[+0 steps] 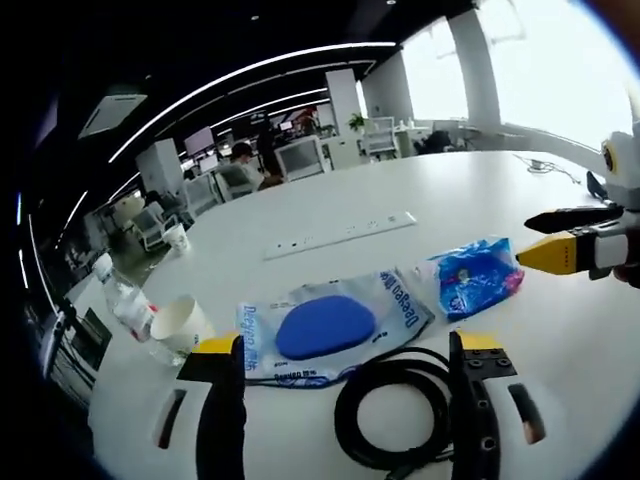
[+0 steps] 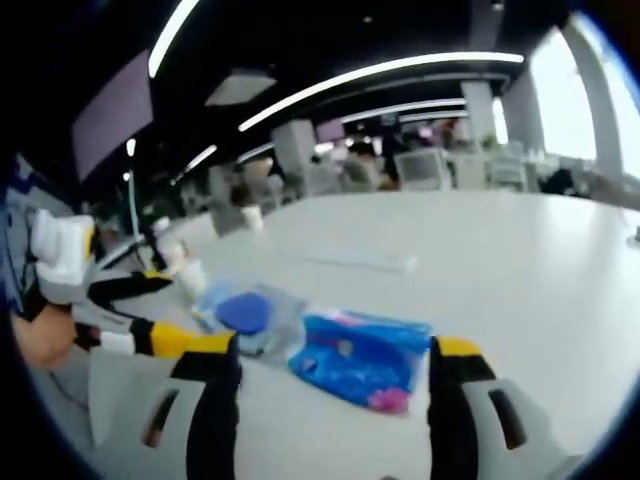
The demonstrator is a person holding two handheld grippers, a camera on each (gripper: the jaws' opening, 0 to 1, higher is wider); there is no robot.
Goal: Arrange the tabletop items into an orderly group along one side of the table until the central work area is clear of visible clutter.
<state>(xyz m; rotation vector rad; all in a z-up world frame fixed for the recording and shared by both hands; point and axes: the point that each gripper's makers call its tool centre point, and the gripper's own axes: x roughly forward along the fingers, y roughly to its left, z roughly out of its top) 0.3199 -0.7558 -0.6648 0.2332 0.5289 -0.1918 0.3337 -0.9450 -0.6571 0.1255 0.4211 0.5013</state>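
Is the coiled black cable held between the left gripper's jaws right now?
No. In the left gripper view the coiled black cable lies flat on the white table between the open jaws, ungripped.

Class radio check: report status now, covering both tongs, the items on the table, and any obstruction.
Left tongs open over black cable coil. Right tongs open, nearing blue packet. Blue sponge bag, paper cup, bottle ungrouped. Nothing blocking.

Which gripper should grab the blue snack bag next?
Right. Its open gripper already frames the blue bag, close ahead. The left gripper sits over the black cable and the pouch, with the bag off to its right.
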